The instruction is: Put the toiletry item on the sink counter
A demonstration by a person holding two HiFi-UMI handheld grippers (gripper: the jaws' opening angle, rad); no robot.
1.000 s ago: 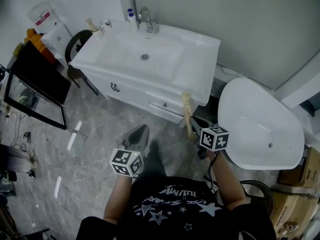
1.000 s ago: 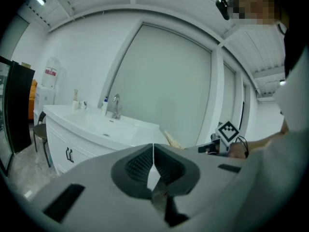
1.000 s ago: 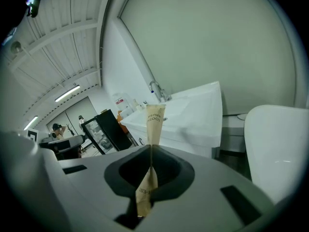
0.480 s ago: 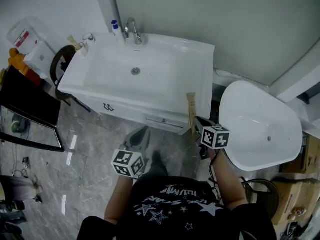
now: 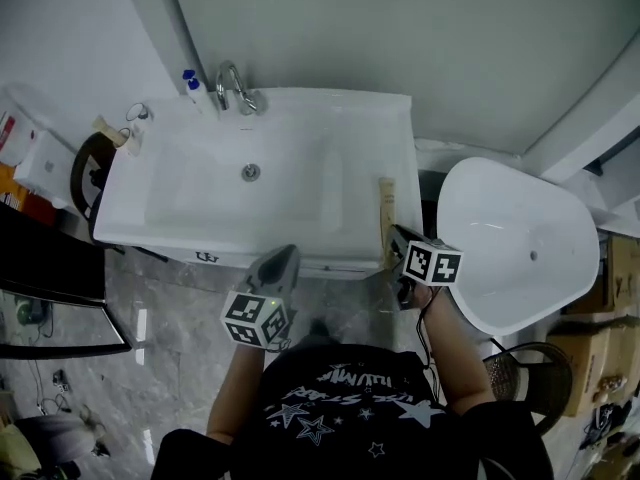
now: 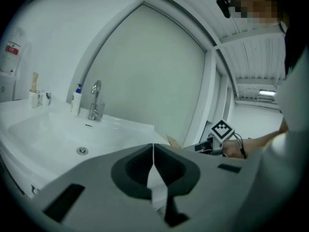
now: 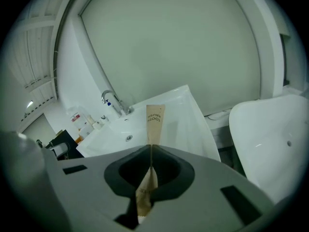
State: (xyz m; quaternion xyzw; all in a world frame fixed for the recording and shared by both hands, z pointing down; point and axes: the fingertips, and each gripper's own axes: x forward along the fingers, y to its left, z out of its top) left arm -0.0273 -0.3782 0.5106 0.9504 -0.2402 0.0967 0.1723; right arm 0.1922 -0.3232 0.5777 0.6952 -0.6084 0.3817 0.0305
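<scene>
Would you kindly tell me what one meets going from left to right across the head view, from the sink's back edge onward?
Blue-capped white bottle → chrome faucet → tan paper toothbrush packet → white oval tub

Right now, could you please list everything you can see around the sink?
sink counter: one, white, centre, against the wall
faucet: one, chrome, back edge of the sink counter
small bottle: one, white with a blue cap, just left of the faucet
cup: one, pale, holding tan sticks, back left corner of the sink counter
tub: one, white, oval, right of the sink counter
cardboard boxes: two or more, brown, far right edge
toothbrush packet: one, tan, over the sink counter's right side
left hand-held gripper: one, grey, shut and empty, in front of the sink counter
right hand-held gripper: one, grey, shut on the toothbrush packet
</scene>
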